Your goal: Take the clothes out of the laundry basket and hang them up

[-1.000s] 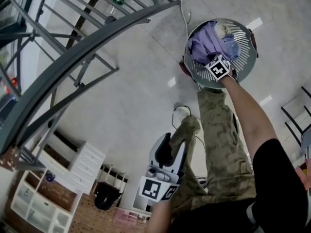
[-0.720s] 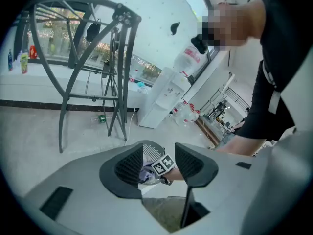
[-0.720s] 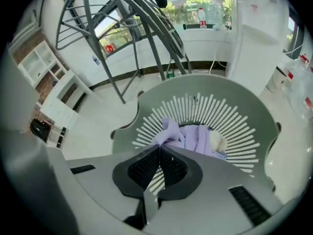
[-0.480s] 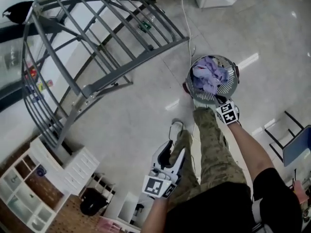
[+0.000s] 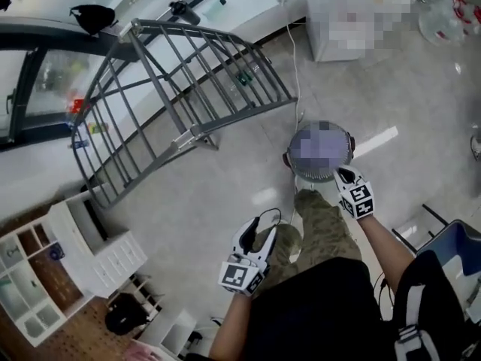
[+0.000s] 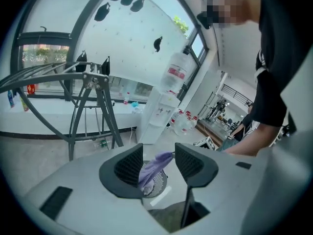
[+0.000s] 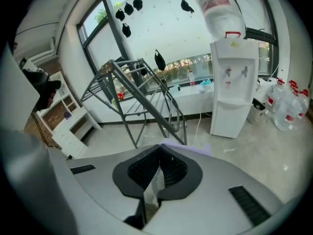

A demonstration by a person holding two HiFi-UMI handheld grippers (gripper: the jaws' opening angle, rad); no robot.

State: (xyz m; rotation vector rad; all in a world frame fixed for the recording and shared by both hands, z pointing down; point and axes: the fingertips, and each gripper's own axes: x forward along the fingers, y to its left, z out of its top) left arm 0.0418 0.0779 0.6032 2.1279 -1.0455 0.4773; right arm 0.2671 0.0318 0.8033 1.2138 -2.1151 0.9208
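The round grey laundry basket [image 5: 347, 143] stands on the tiled floor below me, its contents blurred over in the head view. My right gripper [image 5: 342, 174] hovers at its near rim. In the right gripper view the jaws [image 7: 159, 168] are pressed together on a pale purple garment [image 7: 188, 148], whose edge shows just past them. The left gripper view shows that purple garment [image 6: 151, 168] hanging down into the basket [image 6: 159, 184], well beyond my left gripper [image 6: 159, 163]. The left gripper [image 5: 254, 235] is open and holds nothing. The grey drying rack [image 5: 180, 96] stands to the upper left.
A water dispenser [image 7: 232, 92] with spare bottles [image 7: 288, 111] stands by the window wall. White shelving [image 5: 45, 269] is at the lower left, a dark chair [image 5: 443, 239] at the lower right. A cable [image 5: 291, 59] runs across the floor to the basket.
Both grippers have come up away from the floor, the right one much more, lifting the purple garment out of the basket. The basket now looks smaller and farther below.
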